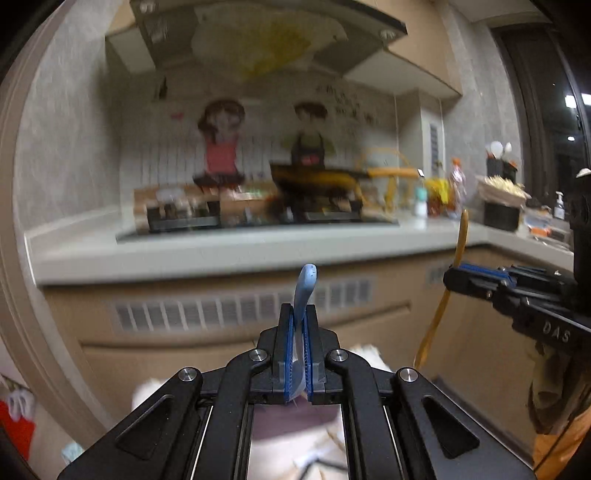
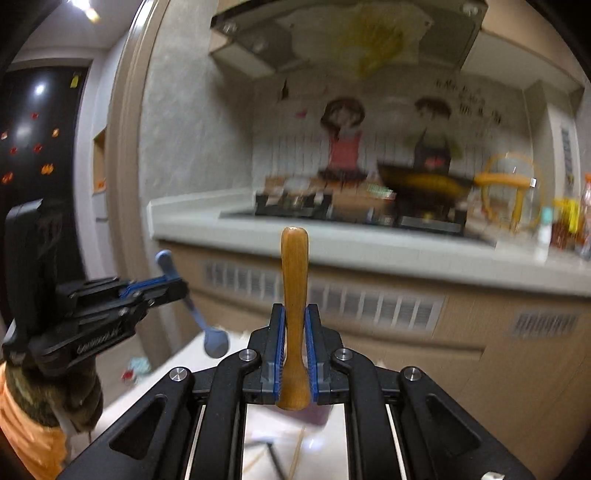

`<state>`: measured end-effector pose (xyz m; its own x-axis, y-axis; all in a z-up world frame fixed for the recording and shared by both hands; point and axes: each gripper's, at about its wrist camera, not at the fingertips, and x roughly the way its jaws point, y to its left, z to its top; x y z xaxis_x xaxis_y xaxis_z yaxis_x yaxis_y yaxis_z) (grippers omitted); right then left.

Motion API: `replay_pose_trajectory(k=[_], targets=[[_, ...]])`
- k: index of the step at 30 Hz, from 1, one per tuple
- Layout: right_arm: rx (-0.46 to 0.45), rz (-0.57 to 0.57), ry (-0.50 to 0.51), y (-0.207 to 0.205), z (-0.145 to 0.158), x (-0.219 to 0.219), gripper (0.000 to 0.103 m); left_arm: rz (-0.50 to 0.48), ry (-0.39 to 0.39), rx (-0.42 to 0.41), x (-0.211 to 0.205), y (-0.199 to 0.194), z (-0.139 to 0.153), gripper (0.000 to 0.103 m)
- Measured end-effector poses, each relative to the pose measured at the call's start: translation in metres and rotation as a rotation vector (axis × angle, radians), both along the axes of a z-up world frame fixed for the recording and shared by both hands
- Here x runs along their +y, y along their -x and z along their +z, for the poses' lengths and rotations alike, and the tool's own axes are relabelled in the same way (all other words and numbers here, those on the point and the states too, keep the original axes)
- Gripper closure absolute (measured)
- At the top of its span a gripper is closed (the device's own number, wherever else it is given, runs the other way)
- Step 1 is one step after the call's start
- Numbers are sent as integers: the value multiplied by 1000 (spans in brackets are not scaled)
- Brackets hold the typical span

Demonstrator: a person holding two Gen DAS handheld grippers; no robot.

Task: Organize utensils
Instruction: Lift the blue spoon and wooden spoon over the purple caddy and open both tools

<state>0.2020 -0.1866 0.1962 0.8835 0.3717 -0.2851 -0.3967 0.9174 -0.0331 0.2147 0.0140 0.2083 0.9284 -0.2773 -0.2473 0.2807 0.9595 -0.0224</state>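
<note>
Left wrist view: the left gripper (image 1: pixel 298 325) clamps a blue spoon (image 1: pixel 304 288) upright. The right gripper (image 2: pixel 294 332), jaws closed, grips a wooden utensil (image 2: pixel 294 295) before the kitchen counter (image 2: pixel 369 243)

A home kitchen: gas stove (image 1: pixel 255 216) with wok (image 1: pixel 317 181), range hood (image 1: pixel 266 33), countertop (image 1: pixel 184 251).

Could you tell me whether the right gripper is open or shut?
Shut: the right gripper clamps the wooden utensil between both blue pads.
</note>
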Motion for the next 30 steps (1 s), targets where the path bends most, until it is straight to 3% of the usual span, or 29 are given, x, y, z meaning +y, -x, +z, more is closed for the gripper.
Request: replay_pose_trajectory(k=[4,8,17,27,29,30], targets=[[-37,-40,-16,-29,25,1,92,16,17,-29,10,-23,24,98],[-32,-53,-17,-59,15,10,92,14,46,7,17,-60,13,98],[169,-79,16,-153,-96,34,92,-12,117,238,22,-145,-86,98],[405,-39,100,-192,-202,53,92,-60,166,501,19,-193,-194,95],[418,-39,117,-191,-213,54,75,-60,165,510,19,-190,-203,90],[410,-48,127,-189,-217,54,70,-54,158,509,20,-188,-204,83]])
